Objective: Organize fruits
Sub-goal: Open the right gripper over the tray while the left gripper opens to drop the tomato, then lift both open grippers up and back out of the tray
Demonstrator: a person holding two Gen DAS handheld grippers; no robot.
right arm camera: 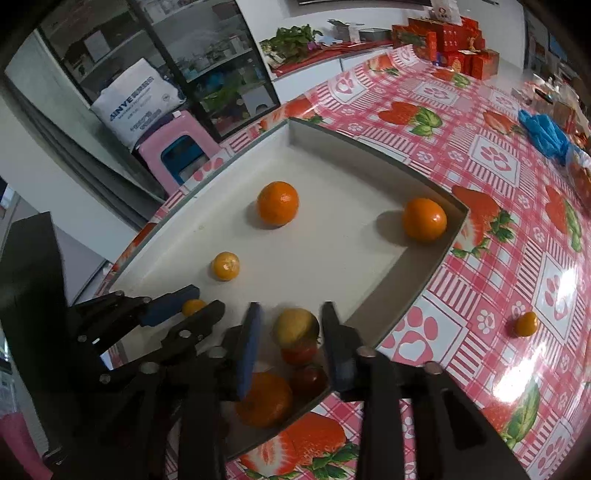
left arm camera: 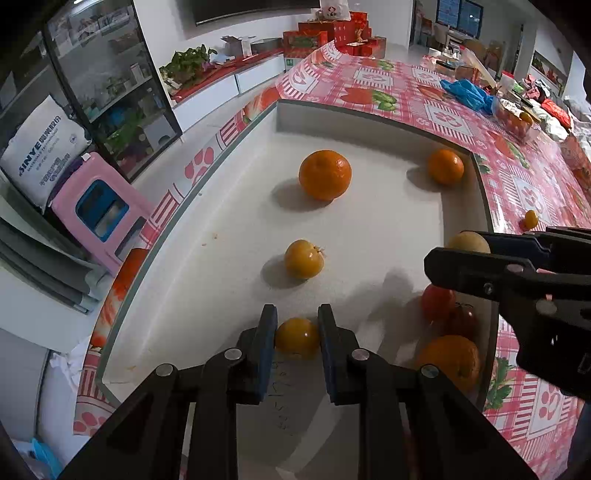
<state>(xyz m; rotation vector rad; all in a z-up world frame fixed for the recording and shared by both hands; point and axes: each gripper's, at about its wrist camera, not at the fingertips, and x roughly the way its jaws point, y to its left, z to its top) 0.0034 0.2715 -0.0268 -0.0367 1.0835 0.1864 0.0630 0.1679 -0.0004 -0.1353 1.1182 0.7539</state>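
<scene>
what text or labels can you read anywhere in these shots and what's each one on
"SINYE": white sack by the glass cabinet, printed in blue; the smaller lines under it are too blurred to read.
Handwritten marks on the tray floor: too faint to read.
Red boxes at the table's far end: print too small to read.

Both views are quite bright, lit from above and from the right. The fruits throw soft shadows to the left on the white tray [left arm camera: 221, 206]. Strong glare shines on the tablecloth [right arm camera: 517, 384] at near right. Fisheye bends the edges, with dark corners; focus is sharp
</scene>
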